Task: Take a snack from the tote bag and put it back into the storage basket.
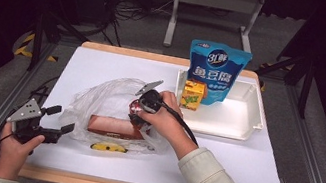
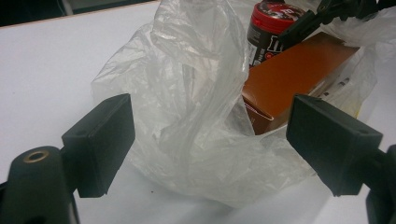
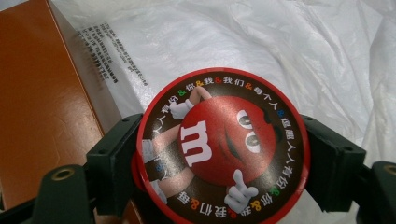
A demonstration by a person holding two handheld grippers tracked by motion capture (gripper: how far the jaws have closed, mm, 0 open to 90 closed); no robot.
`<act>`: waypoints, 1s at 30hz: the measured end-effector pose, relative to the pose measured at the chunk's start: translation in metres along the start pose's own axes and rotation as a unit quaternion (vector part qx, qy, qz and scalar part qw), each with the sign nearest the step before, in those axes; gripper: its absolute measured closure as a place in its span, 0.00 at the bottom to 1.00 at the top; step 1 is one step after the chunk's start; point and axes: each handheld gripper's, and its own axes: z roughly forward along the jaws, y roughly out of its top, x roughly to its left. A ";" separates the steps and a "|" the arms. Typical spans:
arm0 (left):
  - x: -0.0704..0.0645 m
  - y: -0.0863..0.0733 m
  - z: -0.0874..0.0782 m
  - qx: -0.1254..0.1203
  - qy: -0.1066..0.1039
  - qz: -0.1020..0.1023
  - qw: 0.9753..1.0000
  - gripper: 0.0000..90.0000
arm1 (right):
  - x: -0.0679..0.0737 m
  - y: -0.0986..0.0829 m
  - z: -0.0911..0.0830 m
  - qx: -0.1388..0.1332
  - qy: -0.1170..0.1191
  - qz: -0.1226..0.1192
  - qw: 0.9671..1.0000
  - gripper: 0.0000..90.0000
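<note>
Item 1, candy tub (image 3: 222, 145): round, red lid with a cartoon face. We are gripping it with our right tool (image 1: 140, 109), one jaw pressed against each side of the lid. It is standing inside the plastic bag (image 1: 104, 99) near the middle of the counter (image 1: 240, 161), touching the brown box.

Item 2, brown box (image 1: 114, 126): lying flat in the bag, at 6 o'clock from the tub.

Item 3, plastic bag: clear, crumpled, open around the tub and box.

Item 4, left tool (image 1: 56, 123): we are holding it at 9 o'clock from the bag, jaws spread wide, gripping nothing; in the left gripper view the bag is sitting between and beyond its fingers (image 2: 100, 140).

Item 5, banana (image 1: 109, 147): lying at 6 o'clock from the box, by the bag's edge.

Item 6, white tray (image 1: 241, 128): sitting at 3 o'clock from the bag, carrying a yellow carton (image 1: 192, 95) and a blue pouch (image 1: 218, 71) leaning at its far wall.
</note>
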 end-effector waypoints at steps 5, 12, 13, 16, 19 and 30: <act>0.000 0.000 0.000 0.000 0.000 0.000 1.000 0.18 | 0.000 0.000 0.000 -0.002 -0.002 0.000 1.000 0.26; 0.001 0.000 0.000 -0.001 0.000 0.000 1.000 0.18 | 0.001 0.001 -0.002 0.002 -0.002 -0.011 1.000 0.26; 0.001 0.000 0.000 -0.002 0.000 0.000 1.000 0.18 | 0.001 0.002 -0.003 0.000 -0.003 -0.012 1.000 0.26; 0.001 0.000 0.000 -0.002 -0.001 0.000 1.000 0.18 | 0.002 0.004 -0.006 0.000 -0.002 -0.018 1.000 0.26; 0.001 0.000 0.000 -0.003 0.000 0.000 1.000 0.18 | 0.004 0.007 -0.010 -0.001 -0.004 -0.027 1.000 0.26; 0.001 0.000 0.000 -0.004 0.000 0.000 1.000 0.18 | 0.009 0.018 -0.026 -0.019 -0.002 -0.037 0.999 0.27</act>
